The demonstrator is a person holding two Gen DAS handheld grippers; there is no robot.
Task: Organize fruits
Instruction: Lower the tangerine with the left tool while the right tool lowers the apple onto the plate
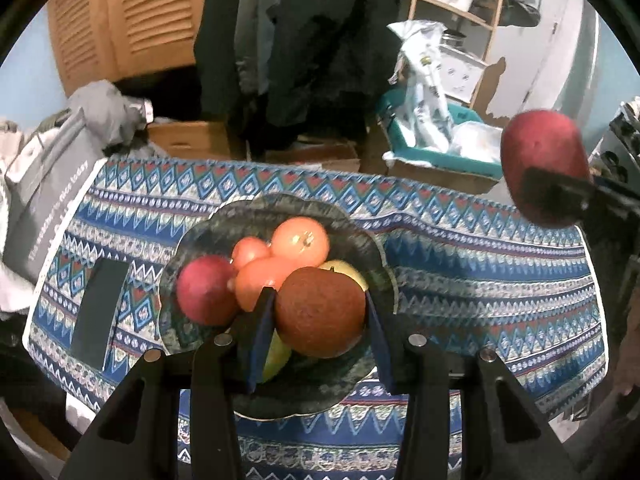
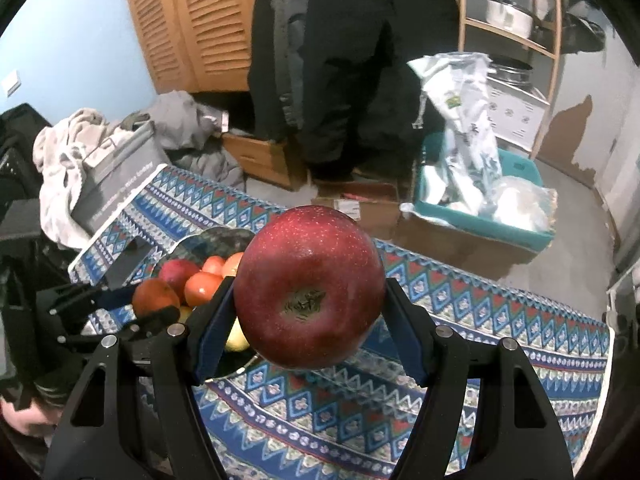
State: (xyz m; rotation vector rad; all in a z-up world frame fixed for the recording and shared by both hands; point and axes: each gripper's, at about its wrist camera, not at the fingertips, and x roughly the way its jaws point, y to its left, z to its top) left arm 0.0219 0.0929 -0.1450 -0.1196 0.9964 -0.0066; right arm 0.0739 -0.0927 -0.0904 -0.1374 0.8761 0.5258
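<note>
- Left tool (image 1: 320, 312): jaws closed on a brownish-orange round fruit (image 1: 320, 312), one blue pad against each side of it. The fruit hangs directly above the bowl (image 1: 360, 236).
- Right tool (image 2: 308, 308): jaws clamped on a large red apple (image 2: 308, 292), blossom end facing the camera, pads pressing its left and right flanks. The apple is held off the table, above the cloth and to the right of the bowl.
- In the left wrist view the same apple (image 1: 540, 160) shows at the right edge, with one dark finger of the right tool across its lower half.
- Bowl: dark, scalloped rim, standing on the table cloth (image 1: 480, 264). Contents: a red fruit (image 1: 204, 292) at the left, three orange-red round fruits stacked in the middle (image 1: 300, 240), and a yellow-green fruit (image 1: 348, 272) partly hidden behind the held fruit. A second yellowish piece shows under the left tool; what it is I cannot tell.
- Cloth: blue, zigzag and diamond bands, covers the whole table top.
- A flat black rectangular object (image 1: 100, 312) lies on the cloth left of the bowl, apart from it.
- A grey bag with white lettering (image 1: 44, 192) rests against the table's far left corner.
</note>
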